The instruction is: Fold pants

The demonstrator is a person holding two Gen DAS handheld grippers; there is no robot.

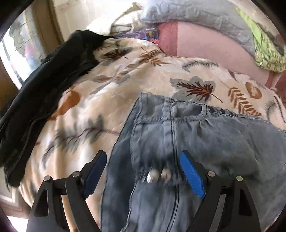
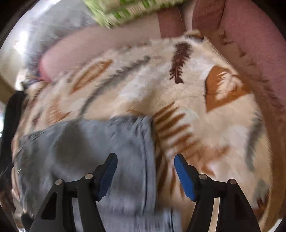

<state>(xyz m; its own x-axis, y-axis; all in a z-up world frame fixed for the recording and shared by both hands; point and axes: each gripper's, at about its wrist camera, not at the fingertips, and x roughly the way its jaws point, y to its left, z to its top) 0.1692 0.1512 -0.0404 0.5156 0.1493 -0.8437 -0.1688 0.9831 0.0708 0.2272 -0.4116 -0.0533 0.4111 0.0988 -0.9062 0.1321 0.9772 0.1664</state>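
Grey-blue denim pants (image 1: 187, 135) lie on a cream leaf-print blanket (image 1: 135, 75), waistband toward the far side. My left gripper (image 1: 143, 157) is open, its blue pads spread over the pants' left edge and centre seam, holding nothing. In the right wrist view the pants (image 2: 100, 142) show blurred at lower left on the blanket (image 2: 205, 100). My right gripper (image 2: 145, 159) is open above the pants' right edge, empty.
A black garment (image 1: 44, 92) lies along the blanket's left edge. A pink sheet (image 1: 205, 51), grey quilt (image 1: 196, 16) and green patterned cloth (image 1: 264, 44) lie at the far side. A window (image 1: 23, 46) is at the left.
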